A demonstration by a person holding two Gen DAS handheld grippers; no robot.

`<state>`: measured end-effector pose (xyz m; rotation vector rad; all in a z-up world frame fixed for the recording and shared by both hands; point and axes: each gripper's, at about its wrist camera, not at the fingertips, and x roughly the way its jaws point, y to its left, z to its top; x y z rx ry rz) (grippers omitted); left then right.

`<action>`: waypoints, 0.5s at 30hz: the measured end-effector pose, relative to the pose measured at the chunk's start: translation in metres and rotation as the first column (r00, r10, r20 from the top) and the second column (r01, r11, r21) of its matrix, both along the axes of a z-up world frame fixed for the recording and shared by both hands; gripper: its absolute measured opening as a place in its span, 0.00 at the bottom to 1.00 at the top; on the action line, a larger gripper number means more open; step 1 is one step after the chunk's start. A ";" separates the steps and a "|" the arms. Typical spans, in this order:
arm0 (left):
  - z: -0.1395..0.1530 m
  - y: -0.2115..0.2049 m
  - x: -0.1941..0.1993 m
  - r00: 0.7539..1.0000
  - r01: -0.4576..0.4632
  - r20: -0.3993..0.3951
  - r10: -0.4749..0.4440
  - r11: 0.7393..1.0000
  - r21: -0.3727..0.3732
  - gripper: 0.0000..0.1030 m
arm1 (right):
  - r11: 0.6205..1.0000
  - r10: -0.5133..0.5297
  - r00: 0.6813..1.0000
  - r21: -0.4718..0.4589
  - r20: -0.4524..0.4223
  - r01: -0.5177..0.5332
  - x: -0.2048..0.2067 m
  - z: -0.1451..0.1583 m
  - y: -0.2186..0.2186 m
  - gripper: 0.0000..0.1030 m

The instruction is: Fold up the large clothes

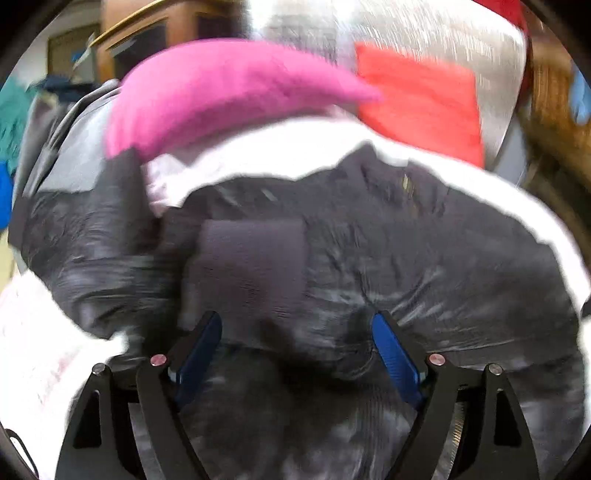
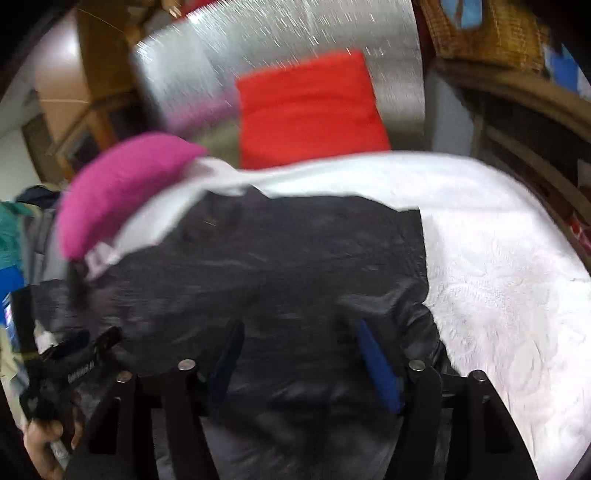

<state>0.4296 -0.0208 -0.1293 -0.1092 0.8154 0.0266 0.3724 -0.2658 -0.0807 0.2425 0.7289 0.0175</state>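
Folding a dark jacket [image 1: 369, 251] on the white bed [image 2: 509, 295].
Both claws, left [image 1: 295, 328] and right [image 2: 297, 339], hang spread wide above the jacket, gripping nothing. The slick fabric may slide or bunch if a claw pinches one layer only; the pink pillow [image 1: 221, 88] touching the collar edge could snag the fold.

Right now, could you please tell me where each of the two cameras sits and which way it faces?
Left wrist: sits on the left gripper, looking down along its open blue fingers at the dark jacket; only the gripper shows.
Right wrist: sits on the right gripper, angled down at the jacket and white bedspread; the left hand shows in the bottom left corner, gripping its tool.
Both share: the jacket, the pink pillow, the red pillow and the silver board behind.
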 end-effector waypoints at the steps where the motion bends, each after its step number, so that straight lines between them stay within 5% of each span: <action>1: 0.010 0.014 -0.009 1.000 -0.008 0.020 0.008 0.999 -0.042 0.82 | 0.999 0.016 1.000 0.035 0.026 -0.017 -0.015 0.006 0.009 0.77; 7: 0.035 0.147 -0.040 0.990 -0.130 0.013 0.139 0.953 -0.272 0.85 | 0.968 0.125 0.991 0.214 0.054 -0.134 -0.073 0.000 0.073 0.79; 11: 0.022 0.265 -0.041 0.941 -0.323 -0.035 0.337 0.860 -0.395 0.85 | 0.925 0.203 0.978 0.318 0.046 -0.207 -0.090 -0.028 0.135 0.79; 15: -0.001 0.350 -0.027 0.892 -0.432 -0.105 0.439 0.762 -0.483 0.83 | 0.927 0.259 0.964 0.265 0.057 -0.265 -0.102 -0.055 0.177 0.79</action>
